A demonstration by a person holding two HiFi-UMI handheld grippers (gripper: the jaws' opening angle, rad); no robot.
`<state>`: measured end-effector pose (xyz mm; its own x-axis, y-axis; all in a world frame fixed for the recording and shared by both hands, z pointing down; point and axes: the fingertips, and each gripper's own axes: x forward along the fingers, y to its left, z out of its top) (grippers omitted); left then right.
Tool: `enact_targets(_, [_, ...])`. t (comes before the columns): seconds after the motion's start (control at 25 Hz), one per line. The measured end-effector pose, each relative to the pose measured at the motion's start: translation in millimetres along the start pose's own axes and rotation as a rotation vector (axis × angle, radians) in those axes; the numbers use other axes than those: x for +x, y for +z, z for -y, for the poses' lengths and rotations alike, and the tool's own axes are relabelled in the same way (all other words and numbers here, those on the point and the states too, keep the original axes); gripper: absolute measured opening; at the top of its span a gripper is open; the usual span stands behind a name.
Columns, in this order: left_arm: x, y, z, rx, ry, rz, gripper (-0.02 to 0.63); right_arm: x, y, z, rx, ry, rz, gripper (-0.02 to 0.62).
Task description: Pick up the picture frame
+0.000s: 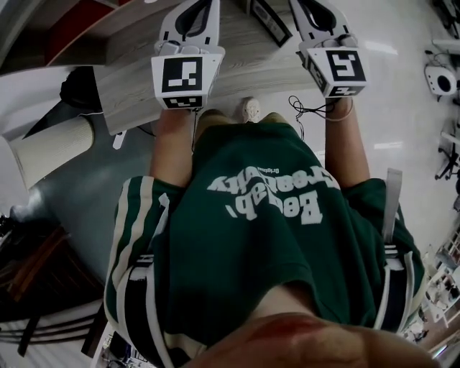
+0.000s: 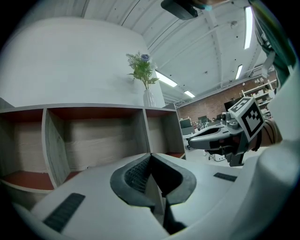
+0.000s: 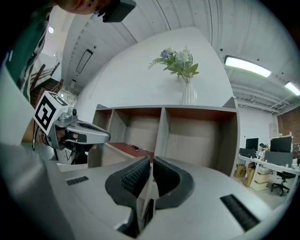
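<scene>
The left gripper [image 1: 195, 14] and the right gripper [image 1: 316, 16] both have their jaws pressed together, with nothing between them. What appears to be the picture frame [image 1: 267, 20] lies untouched between the two grippers, set back from the wooden shelf's [image 1: 237, 61] near edge. Only the head view shows it, and only the gripper views show the flower vase [image 3: 189, 93].

2 claws, left claw [image 2: 151, 161] and right claw [image 3: 151, 165]; 1 shelf unit [image 3: 161, 133]; 1 vase [image 3: 189, 95] of flowers [image 3: 178, 61]

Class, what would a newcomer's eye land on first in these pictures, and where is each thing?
The vase of flowers stands out on top of the wooden shelf unit. Nearer, the left gripper and right gripper point side by side at that shelf unit, their jaws shut on nothing.
</scene>
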<state>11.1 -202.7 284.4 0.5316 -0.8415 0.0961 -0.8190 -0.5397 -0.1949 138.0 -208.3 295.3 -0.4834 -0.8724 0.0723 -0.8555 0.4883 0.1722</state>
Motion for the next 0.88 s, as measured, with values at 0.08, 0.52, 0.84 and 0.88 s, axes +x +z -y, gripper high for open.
enact_targets(0.08, [2, 0, -2, -0.001, 0.004, -0.003, 0.018, 2, -4, 1, 0.010, 0.009, -0.007, 0.043])
enact_targets(0.52, [14, -19, -30, -0.046, -0.005, -0.008, 0.018, 37, -45, -13, 0.065, 0.100, -0.193, 0.067])
enact_targets(0.84, [19, -45, -40, -0.024, -0.016, -0.049, 0.018, 72, -135, -27, 0.101, 0.277, -0.514, 0.218])
enact_targets(0.88, [18, -46, -40, -0.017, -0.019, -0.053, 0.018, 75, -147, -28, 0.110, 0.290, -0.554, 0.219])
